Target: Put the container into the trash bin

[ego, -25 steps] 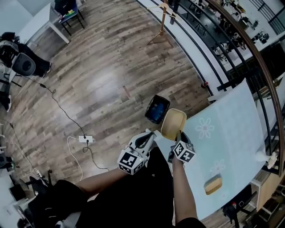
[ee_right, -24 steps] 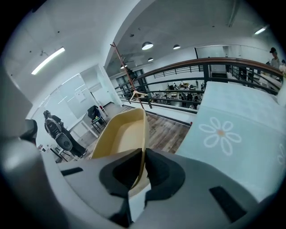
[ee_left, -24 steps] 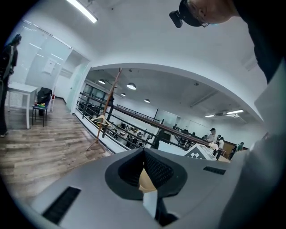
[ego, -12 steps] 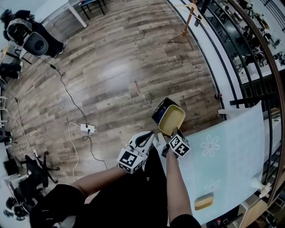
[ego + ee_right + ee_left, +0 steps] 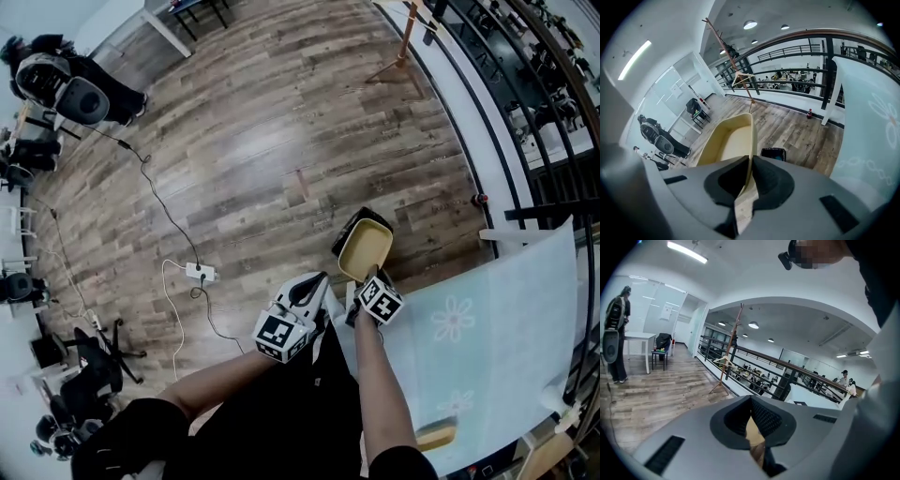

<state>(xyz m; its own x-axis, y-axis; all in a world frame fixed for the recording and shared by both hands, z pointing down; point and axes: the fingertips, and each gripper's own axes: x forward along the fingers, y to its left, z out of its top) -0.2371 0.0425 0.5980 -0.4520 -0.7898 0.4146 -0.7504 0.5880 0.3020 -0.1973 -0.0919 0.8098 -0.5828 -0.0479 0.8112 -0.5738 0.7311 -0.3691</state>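
Observation:
A shallow tan container (image 5: 367, 250) hangs over the floor just off the table's corner, and my right gripper (image 5: 363, 280) is shut on its near rim. In the right gripper view the container (image 5: 727, 139) runs away from the jaws, which pinch its right wall. The black trash bin (image 5: 350, 228) stands on the wood floor directly beneath, mostly hidden by the container; its open top (image 5: 773, 153) shows in the right gripper view. My left gripper (image 5: 314, 283) hovers beside the right one, shut with nothing in it (image 5: 753, 420).
A table under a pale blue flowered cloth (image 5: 487, 328) fills the right side, with a yellow block (image 5: 433, 433) near its front edge. A power strip (image 5: 200, 273) and cables lie on the floor at left. A railing (image 5: 487, 112) curves behind the bin.
The right gripper carried the container off the table's edge until it sits over the bin, which it now mostly covers. The left gripper has stayed alongside.

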